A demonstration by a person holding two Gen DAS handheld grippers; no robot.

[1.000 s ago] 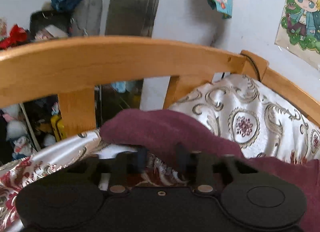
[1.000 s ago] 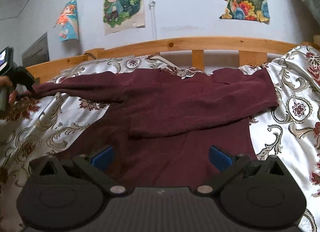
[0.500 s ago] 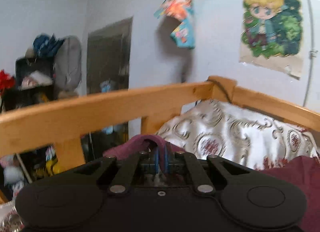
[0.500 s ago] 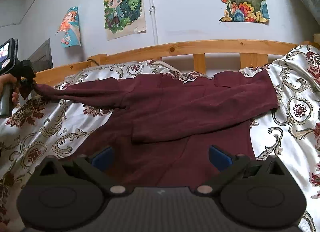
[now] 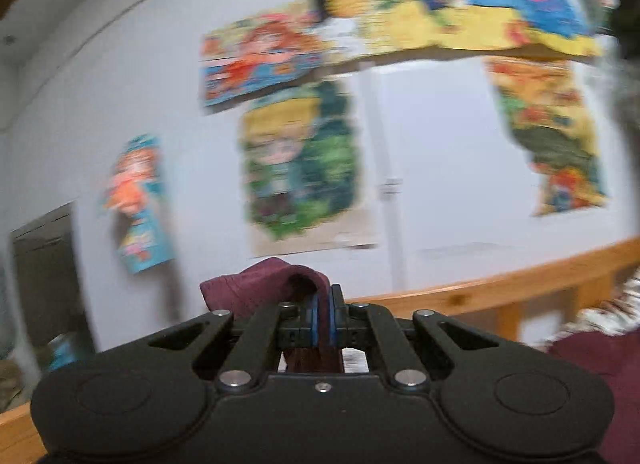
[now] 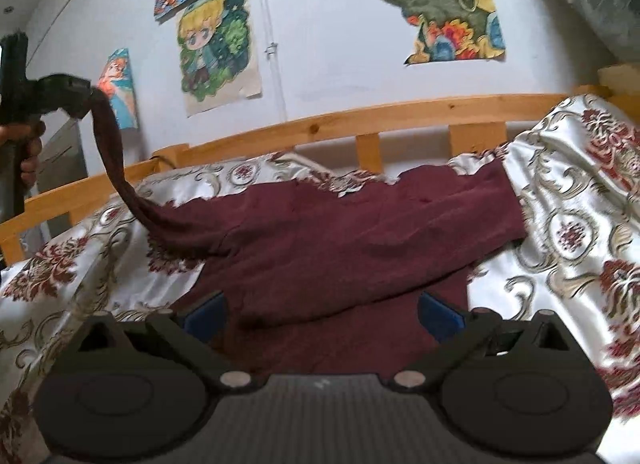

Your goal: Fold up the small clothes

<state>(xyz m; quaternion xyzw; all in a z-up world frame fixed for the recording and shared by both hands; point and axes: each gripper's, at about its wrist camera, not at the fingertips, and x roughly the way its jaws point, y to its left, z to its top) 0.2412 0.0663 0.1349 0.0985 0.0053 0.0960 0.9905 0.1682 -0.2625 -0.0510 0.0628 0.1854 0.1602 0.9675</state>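
Nearest us in the right wrist view, the right hand-held gripper (image 6: 322,310) sits low over the bed, its blue pads (image 6: 206,310) spread wide with nothing between them. Just beyond lies the maroon long-sleeved top (image 6: 340,248), spread across the patterned satin bedcover (image 6: 576,232). One sleeve is folded across the chest towards the lower left.

The other sleeve (image 6: 116,168) rises off the bed at the left, pulled up in a curve to the left hand-held gripper (image 6: 82,102), which a hand (image 6: 26,144) holds at the frame's edge.

In the left wrist view, the left hand-held gripper (image 5: 325,320) has its pads pressed together on the sleeve cuff (image 5: 260,288); the maroon cloth bunches over and ahead of the fingertips and hangs below them. This view is heavily blurred.

Behind the bed we note the wooden bed rail (image 6: 360,120). Beyond it stands a pale wall with cartoon posters (image 6: 218,44), and a thin white pipe (image 6: 272,36) runs down it.
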